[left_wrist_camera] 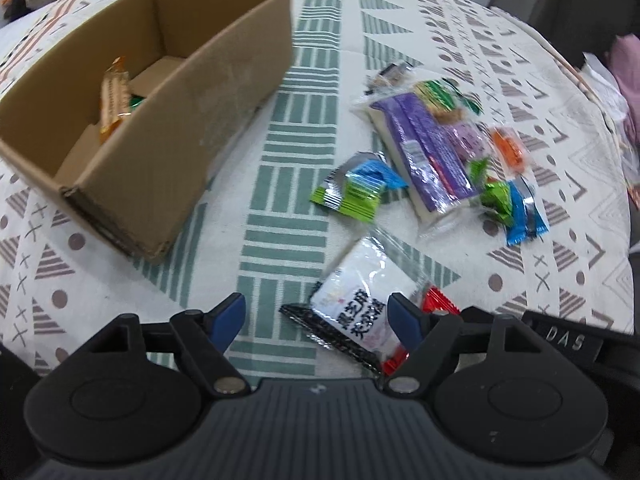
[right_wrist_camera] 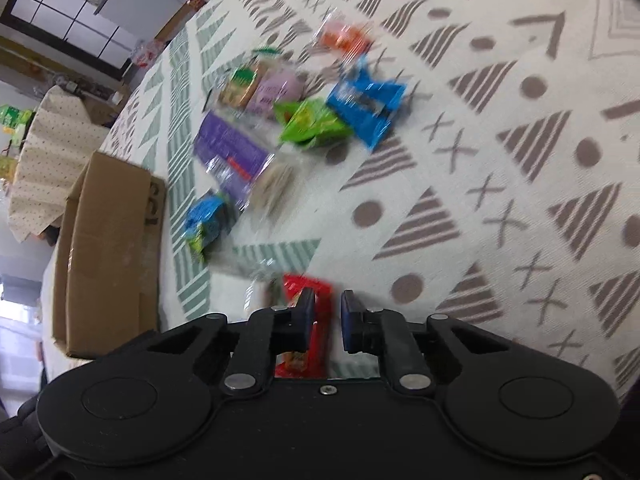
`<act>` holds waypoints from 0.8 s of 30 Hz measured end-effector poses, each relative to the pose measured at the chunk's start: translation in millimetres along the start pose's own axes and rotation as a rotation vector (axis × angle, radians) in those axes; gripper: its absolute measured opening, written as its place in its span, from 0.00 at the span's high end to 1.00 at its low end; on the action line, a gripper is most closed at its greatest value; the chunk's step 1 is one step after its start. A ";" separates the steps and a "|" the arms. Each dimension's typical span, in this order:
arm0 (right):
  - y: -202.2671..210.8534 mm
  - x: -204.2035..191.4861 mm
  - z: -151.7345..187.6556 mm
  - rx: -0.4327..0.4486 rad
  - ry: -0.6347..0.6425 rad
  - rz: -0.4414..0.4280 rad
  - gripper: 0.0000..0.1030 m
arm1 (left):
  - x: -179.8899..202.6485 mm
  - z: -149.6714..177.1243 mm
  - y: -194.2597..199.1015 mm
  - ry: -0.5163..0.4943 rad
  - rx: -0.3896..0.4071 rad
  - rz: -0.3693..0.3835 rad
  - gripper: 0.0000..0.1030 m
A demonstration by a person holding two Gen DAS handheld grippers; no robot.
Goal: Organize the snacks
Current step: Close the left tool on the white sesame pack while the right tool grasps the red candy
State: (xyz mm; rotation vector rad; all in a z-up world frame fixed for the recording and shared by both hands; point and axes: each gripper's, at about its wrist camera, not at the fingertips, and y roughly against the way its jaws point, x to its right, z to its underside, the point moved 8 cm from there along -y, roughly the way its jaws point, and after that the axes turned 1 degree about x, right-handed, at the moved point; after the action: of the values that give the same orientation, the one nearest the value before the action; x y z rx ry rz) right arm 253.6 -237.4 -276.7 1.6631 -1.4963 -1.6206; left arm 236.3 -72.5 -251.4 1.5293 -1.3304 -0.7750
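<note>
We see a surface [left_wrist_camera: 280, 184] draped in a woven cloth printed with green bars, grey triangles, dots and crosses; its far edge curves away behind the box, and a broad strip of bare cloth lies open between the box and the snacks. The cardboard box [left_wrist_camera: 224, 92] stands open-topped at the left, its corrugated corner frayed, with an orange packet [left_wrist_camera: 114, 98] and something green inside. Our left tongs [left_wrist_camera: 316, 318] hang wide open over the near cloth, holding nothing; the right blue pad sits over the edge of a white packet [left_wrist_camera: 354, 300] with black print and a black end. Beside it lies a red packet [right_wrist_camera: 308, 320], glossy and crinkled. Our right tongs [right_wrist_camera: 325, 316] are nearly closed, a narrow gap showing; the red packet lies in that gap, touching the left pad, though blur keeps us from telling whether both pads press it. Farther off lie a long purple pack [left_wrist_camera: 424, 152] in clear film, a green-and-blue sachet [left_wrist_camera: 356, 186], a small orange sweet [left_wrist_camera: 508, 148] and blue and green wrappers [right_wrist_camera: 340, 116], loosely heaped.
</note>
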 end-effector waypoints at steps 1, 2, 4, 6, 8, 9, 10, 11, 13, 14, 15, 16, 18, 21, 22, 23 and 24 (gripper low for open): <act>0.7 1.5 -1.5 0.004 -0.004 0.000 0.86 | 2.3 0.4 -1.5 -0.011 -0.003 0.006 0.24; 1.3 2.7 -2.5 0.006 -0.009 -0.002 0.86 | 4.4 1.1 -3.4 -0.022 -0.008 0.009 0.23; 2.4 3.3 -3.1 0.004 -0.024 -0.016 0.86 | 9.6 2.8 -6.7 -0.047 -0.017 0.019 0.23; 3.7 3.9 -2.9 -0.001 -0.037 -0.025 0.81 | 14.3 4.5 -9.7 -0.064 -0.023 0.028 0.23; 4.6 5.2 -3.1 0.001 -0.044 -0.026 0.80 | 16.8 6.1 -13.0 -0.073 -0.025 0.025 0.23; 5.0 6.2 -3.3 0.004 -0.048 -0.021 0.80 | 17.5 6.6 -15.9 -0.079 -0.028 0.018 0.23; 5.4 6.9 -3.6 0.005 -0.053 -0.023 0.80 | 18.3 7.1 -18.5 -0.081 -0.029 0.010 0.23; 5.1 7.2 -3.6 0.002 -0.058 -0.028 0.80 | 18.5 6.9 -20.3 -0.081 -0.028 0.010 0.23; 3.9 6.5 -2.6 -0.006 -0.063 -0.036 0.80 | 18.4 6.6 -23.3 -0.083 -0.019 0.007 0.23; 3.1 6.0 -2.2 -0.010 -0.064 -0.040 0.80 | 17.4 6.5 -24.8 -0.082 -0.017 0.005 0.23; 2.5 5.4 -1.8 -0.013 -0.067 -0.047 0.79 | 15.5 6.3 -25.7 -0.072 -0.018 0.006 0.23; 1.6 4.3 -1.3 -0.019 -0.068 -0.054 0.79 | 13.3 6.4 -25.7 -0.058 -0.016 0.009 0.25; -0.8 1.0 -0.2 -0.029 -0.061 -0.061 0.78 | 8.8 5.4 -24.0 -0.045 -0.004 -0.001 0.28; -3.5 -5.5 2.5 -0.043 -0.040 -0.073 0.75 | 2.3 5.2 -21.9 -0.022 0.001 -0.009 0.32; -4.4 -8.0 3.4 -0.047 -0.032 -0.075 0.74 | 0.0 5.3 -21.3 -0.009 -0.001 -0.008 0.35; -5.1 -10.5 4.3 -0.049 -0.024 -0.078 0.74 | -1.9 5.1 -20.5 0.002 -0.001 -0.009 0.39; -5.5 -12.8 5.0 -0.051 -0.013 -0.079 0.73 | -3.8 5.2 -19.7 0.012 -0.002 -0.013 0.39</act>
State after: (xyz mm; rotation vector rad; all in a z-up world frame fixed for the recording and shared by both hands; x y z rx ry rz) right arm 254.4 -222.7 -276.5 1.7064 -1.3993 -1.6999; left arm 238.4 -70.5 -272.0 1.5399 -1.3120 -0.7735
